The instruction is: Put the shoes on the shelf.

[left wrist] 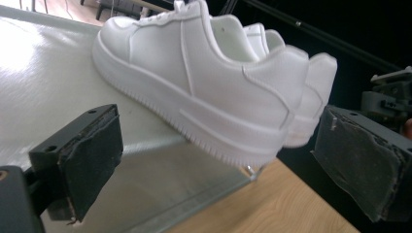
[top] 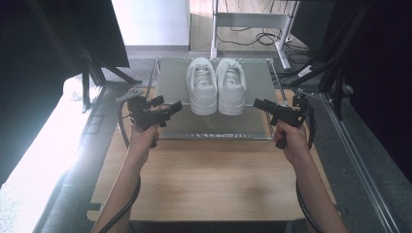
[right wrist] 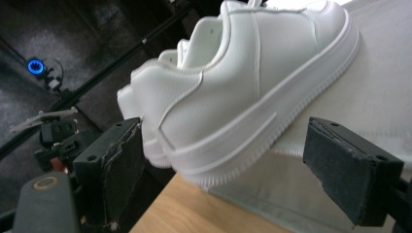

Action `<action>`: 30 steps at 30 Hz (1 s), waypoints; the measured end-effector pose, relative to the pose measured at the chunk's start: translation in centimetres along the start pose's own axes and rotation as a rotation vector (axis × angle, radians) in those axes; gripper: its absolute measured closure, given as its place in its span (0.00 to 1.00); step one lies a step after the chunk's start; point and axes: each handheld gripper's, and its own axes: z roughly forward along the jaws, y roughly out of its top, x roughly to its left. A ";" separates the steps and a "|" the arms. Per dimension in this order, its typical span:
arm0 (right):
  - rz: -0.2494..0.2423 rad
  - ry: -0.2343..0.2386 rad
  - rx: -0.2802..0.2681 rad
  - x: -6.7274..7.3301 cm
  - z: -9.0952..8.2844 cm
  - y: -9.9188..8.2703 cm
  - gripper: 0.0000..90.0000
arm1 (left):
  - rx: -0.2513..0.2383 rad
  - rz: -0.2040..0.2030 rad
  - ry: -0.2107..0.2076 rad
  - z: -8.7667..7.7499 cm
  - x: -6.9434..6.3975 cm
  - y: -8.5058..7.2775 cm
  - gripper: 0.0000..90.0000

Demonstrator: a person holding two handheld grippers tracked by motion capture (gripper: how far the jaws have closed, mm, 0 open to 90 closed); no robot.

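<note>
Grey tray [top: 214, 127] at the table's [top: 209, 179] twelve o'clock edge holds two white shoes [top: 216, 86], side by side, heels toward the person. Left gripper [top: 170, 108] at the pair's eight o'clock and right gripper [top: 260, 103] at four o'clock both gape wide, holding nothing, apart from the shoes. The right gripper view adds a blue ring light [right wrist: 35, 66] on the dark floor.

We see two white, smooth leather-look sneakers [top: 216, 85] with ribbed rubbery soles on a matt, dull-sheened grey metal tray [top: 170, 82]. Beneath lies our light, smooth-grained wooden table [top: 209, 174]. The grippers' black pads [left wrist: 94, 155] look rough and worn.
</note>
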 end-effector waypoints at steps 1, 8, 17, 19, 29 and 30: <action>-0.005 -0.001 0.006 0.0 -0.2 -0.2 0.17 | 0.006 0.006 0.001 -0.3 0.0 -0.2 0.03; -0.044 -0.011 0.031 0.0 -2.0 -1.4 0.17 | 0.032 0.055 0.024 -2.0 -0.4 -1.9 0.03; -0.062 -0.019 0.054 -0.4 -4.2 -3.3 0.16 | 0.065 0.096 0.039 -3.9 -0.8 -4.2 0.02; -0.066 -0.024 0.057 -0.7 -4.7 -3.7 0.16 | 0.072 0.094 0.047 -4.4 -0.8 -4.8 0.02; -0.079 -0.087 0.083 -2.5 -7.3 -6.6 0.16 | 0.127 0.103 0.113 -6.0 0.0 -8.4 0.02; -0.079 -0.093 0.090 -2.6 -7.5 -6.9 0.16 | 0.132 0.103 0.116 -6.0 0.0 -8.7 0.02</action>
